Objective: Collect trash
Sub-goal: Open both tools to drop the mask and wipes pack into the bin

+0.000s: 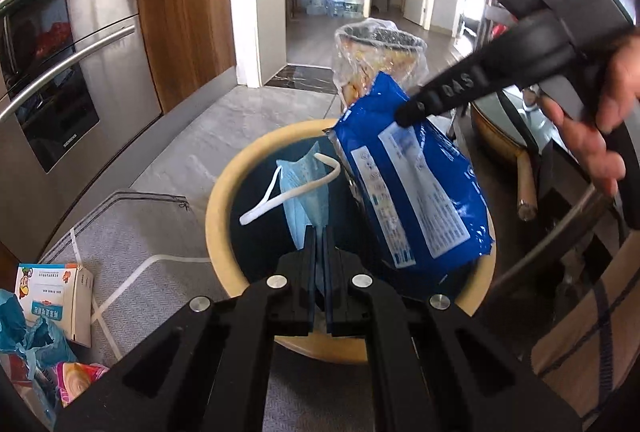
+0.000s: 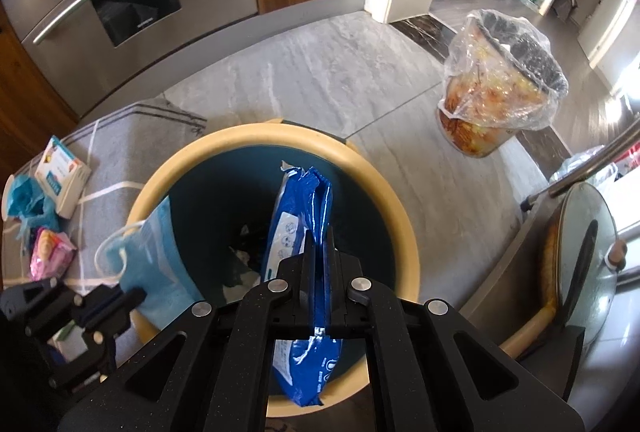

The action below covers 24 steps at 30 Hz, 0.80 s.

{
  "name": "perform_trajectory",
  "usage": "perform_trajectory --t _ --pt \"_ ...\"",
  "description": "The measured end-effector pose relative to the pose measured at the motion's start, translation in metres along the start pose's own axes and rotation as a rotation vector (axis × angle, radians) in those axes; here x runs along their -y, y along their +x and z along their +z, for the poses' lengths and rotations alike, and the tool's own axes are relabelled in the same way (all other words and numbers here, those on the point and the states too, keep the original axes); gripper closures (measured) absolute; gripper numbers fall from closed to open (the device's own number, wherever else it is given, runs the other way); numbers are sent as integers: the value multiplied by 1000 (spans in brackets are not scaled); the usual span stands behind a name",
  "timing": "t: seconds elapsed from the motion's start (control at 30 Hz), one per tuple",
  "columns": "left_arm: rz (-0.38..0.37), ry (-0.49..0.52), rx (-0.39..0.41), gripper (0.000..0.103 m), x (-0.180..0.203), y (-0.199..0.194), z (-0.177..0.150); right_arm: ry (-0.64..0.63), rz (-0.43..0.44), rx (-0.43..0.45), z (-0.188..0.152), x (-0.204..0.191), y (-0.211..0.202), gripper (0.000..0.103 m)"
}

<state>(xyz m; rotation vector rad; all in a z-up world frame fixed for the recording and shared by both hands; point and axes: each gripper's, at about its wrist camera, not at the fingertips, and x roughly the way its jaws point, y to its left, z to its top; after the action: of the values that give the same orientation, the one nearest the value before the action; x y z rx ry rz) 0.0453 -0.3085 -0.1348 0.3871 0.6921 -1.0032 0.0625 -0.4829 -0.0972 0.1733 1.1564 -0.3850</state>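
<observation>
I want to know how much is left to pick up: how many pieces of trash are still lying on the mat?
3, all at the mat's left edge: a small carton, crumpled blue plastic beside it, and a pink wrapper nearer the camera. More may be hidden behind the left gripper.

Home kitchen: built-in steel ovens point(image 1: 60, 44), wood cabinet point(image 1: 184, 0), probably a lidded pan point(image 2: 584, 264)

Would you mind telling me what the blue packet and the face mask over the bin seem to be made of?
Blue packet: probably glossy plastic film; it shines, crinkles and has a torn edge. Face mask: likely soft matte pleated fabric, with a white elastic loop.
</observation>
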Motion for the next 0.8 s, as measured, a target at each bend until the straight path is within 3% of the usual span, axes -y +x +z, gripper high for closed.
perform_trajectory --t 0.13,0.4,0.47,0.53,0.6,0.7,0.8 --pt "12 52 -1 100 9 -4 -3 -11 -18 -22 -2 -3 4 97" --pt "38 50 -2 92 6 -9 -3 26 -42 -40 -1 3 6 93" --pt "51 47 4 85 4 -14 -3 47 -36 -34 -1 6 4 91" --pt "72 43 13 69 1 -21 -5 51 -33 -28 0 5 2 89" --pt "90 34 17 67 -2 -28 -6 42 -25 -18 1 1 -1 86" --pt "126 21 30 52 -8 -43 -8 27 -6 11 4 -6 -8 74" --pt "164 22 59 50 -12 -61 -6 18 20 48 9 -15 -18 66"
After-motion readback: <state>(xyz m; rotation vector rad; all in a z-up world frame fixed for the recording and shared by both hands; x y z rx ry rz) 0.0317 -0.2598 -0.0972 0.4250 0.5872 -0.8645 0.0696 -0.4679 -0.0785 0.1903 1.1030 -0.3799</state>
